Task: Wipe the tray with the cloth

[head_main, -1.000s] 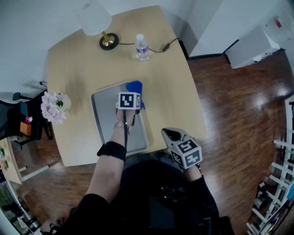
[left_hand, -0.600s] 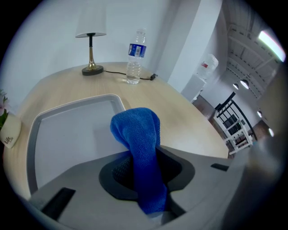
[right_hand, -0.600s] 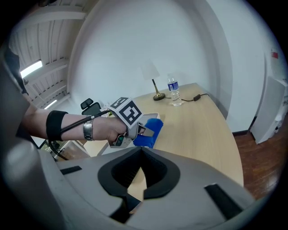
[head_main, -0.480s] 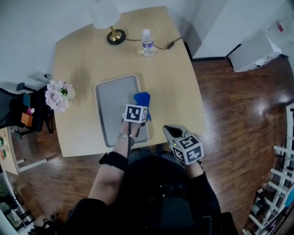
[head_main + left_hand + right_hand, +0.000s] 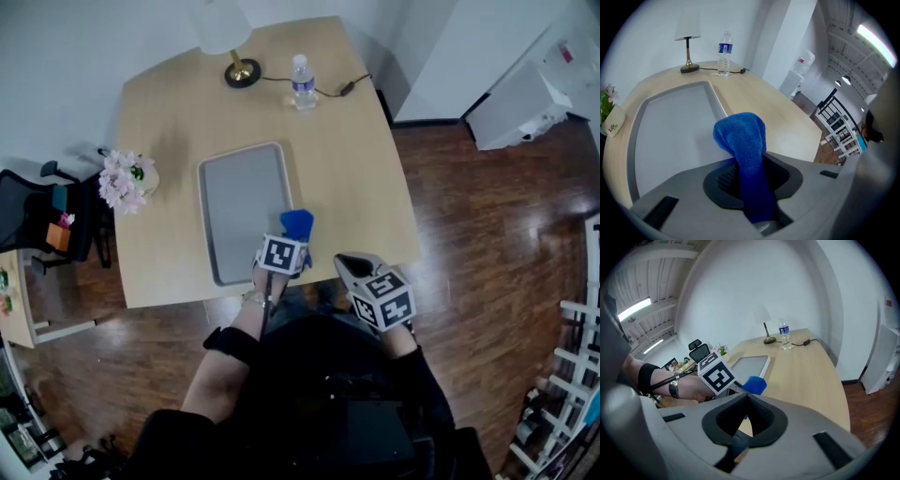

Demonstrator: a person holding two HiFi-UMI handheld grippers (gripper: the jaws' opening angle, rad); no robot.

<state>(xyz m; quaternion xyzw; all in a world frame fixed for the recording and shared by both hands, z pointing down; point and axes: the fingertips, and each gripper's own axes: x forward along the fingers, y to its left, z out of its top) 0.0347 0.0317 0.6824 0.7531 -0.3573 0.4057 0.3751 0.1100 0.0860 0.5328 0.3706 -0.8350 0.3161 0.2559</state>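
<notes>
The left tool (image 5: 751, 165) is squeezed shut on a soft, fuzzy blue cloth (image 5: 742, 138). The cloth goes down between the two jaws, and a round bunch of it sticks out past the tips. The flat grey tray (image 5: 244, 202), with round corners and a low rim, lies on the pale wooden desk (image 5: 356, 178) near the front edge. In the head view, the cloth is at the tray's right side, by the near corner. No view shows for sure whether the cloth touches the tray or the desk.

The right tool (image 5: 746, 397) is closed with nothing in it. It is held by the desk's front edge, apart from the tray.

The cloth looks light and floppy. It probably bends and squashes easily, so it will not break, and a tight pinch should hold it. The grip in the middle of the bunch looks good, since enough cloth pokes out to rub with. The tray looks stiff, thin and smooth. It may slide on the desk if it is rubbed hard. Its rim looks like the best place for the free tool to hold it down.
</notes>
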